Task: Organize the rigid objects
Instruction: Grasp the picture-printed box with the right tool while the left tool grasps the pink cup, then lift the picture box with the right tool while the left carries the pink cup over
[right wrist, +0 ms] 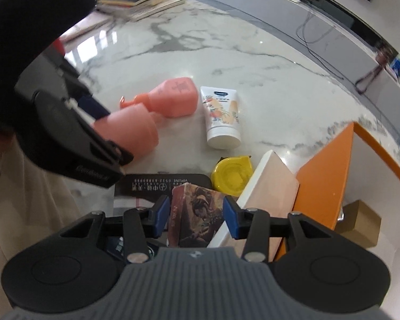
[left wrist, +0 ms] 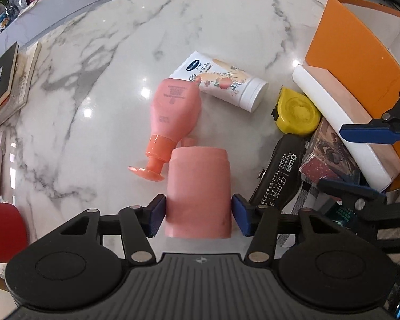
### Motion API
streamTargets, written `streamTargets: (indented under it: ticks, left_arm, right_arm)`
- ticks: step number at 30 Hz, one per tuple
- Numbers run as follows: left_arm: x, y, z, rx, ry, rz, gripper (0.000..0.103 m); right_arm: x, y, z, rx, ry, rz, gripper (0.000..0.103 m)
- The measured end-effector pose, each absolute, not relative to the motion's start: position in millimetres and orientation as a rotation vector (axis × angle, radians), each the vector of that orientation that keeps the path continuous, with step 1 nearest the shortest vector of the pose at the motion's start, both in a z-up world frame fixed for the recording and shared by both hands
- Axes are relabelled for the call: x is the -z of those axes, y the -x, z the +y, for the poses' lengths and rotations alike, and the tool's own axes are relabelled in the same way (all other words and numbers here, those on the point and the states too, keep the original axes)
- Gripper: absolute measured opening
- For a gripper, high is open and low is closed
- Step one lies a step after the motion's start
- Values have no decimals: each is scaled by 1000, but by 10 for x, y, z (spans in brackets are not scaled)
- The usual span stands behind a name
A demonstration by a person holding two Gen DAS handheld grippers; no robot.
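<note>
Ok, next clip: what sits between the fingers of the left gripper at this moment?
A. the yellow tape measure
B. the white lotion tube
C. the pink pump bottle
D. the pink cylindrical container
D: the left gripper has a blue pad against each side of the pink cylindrical container, while the yellow tape measure, the white lotion tube and the pink pump bottle lie apart on the marble table.

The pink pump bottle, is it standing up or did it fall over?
Fallen over. The pink pump bottle lies flat on the marble table, its pump head pointing sideways, touching the white tube.
</note>
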State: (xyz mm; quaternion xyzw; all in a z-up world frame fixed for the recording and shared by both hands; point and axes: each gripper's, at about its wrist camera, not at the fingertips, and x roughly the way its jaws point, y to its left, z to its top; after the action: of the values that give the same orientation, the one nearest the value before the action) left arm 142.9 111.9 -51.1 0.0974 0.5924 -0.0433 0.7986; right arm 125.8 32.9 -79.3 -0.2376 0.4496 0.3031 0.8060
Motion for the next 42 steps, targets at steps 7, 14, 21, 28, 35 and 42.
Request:
streamTargets:
  ticks: [7,14,21,28,35,42]
  left_arm:
    - [472,-1375,1099,82,-228,1237,62]
    - [401,-1323,1080,89,-223,1192,61]
    - [383,-1317,1107,102,-208,1168,61]
    - [400,-1338,1109,98,-205,1176,61]
    - [404,-1339,1112,98,-200,1176,61]
    - [440,-1364,1123,91,-196,1202,61]
  right_arm:
    - [887,-1134,453,-693,683,962,46]
    - [1000,-1082,545,-697,827,924,47]
    - [1079,-1036,557,-707,946,884,47]
    - [907,-1050,526,-711,894,869,35]
    - [531,-1335,443,-750,619,931,24]
    - [454,-1657,346,-717,359,989,24]
